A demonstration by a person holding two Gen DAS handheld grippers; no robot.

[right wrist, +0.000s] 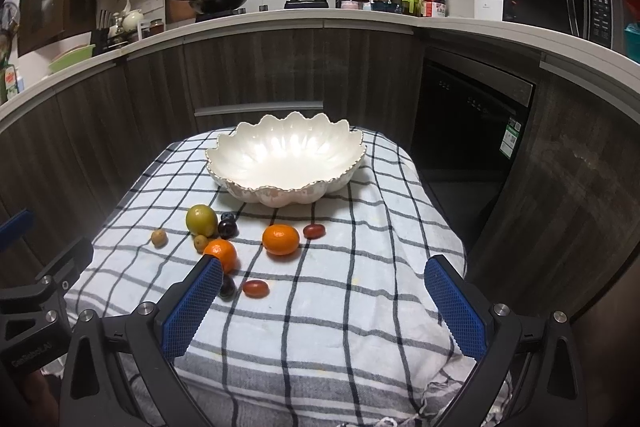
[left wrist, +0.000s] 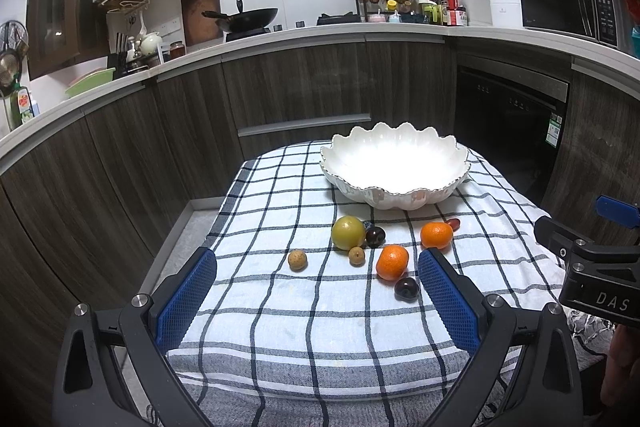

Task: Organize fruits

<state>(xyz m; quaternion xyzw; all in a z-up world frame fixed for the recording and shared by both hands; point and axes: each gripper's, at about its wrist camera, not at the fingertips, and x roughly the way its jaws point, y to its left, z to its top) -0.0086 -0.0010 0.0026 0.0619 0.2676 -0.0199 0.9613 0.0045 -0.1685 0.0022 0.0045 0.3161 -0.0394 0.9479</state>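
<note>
The bench [left wrist: 304,311] is covered by a white cloth with a dark checked pattern [right wrist: 340,307]. At its far end stands a white scalloped bowl [right wrist: 286,163], upright and holding no fruit.

All fruit lies loose on the cloth in front of the bowl. A green-yellow round fruit [right wrist: 201,219] sits nearest the bowl on the left side, with a dark plum [right wrist: 227,228] touching or just beside it and a small dark blue berry [right wrist: 227,216] behind that plum. Two small tan fruits are present: one [right wrist: 159,237] apart to the left, the other [right wrist: 200,243] just in front of the green-yellow fruit. Two oranges lie in the cluster: the left orange [right wrist: 221,254] and the right orange [right wrist: 281,239]. A small red oblong fruit [right wrist: 313,231] lies just beside the right orange, toward the bowl. A second red oblong fruit [right wrist: 255,288] lies nearer the camera, and a second dark plum [right wrist: 227,287] is next to it, partly hidden behind a finger in the right wrist view.

The left gripper [left wrist: 318,291] hovers above the near cloth, jaws wide apart, gripping nothing. The right gripper [right wrist: 324,301] is likewise held over the near cloth, jaws wide apart and empty. Each gripper's body is visible at the edge of the other's view.
</note>
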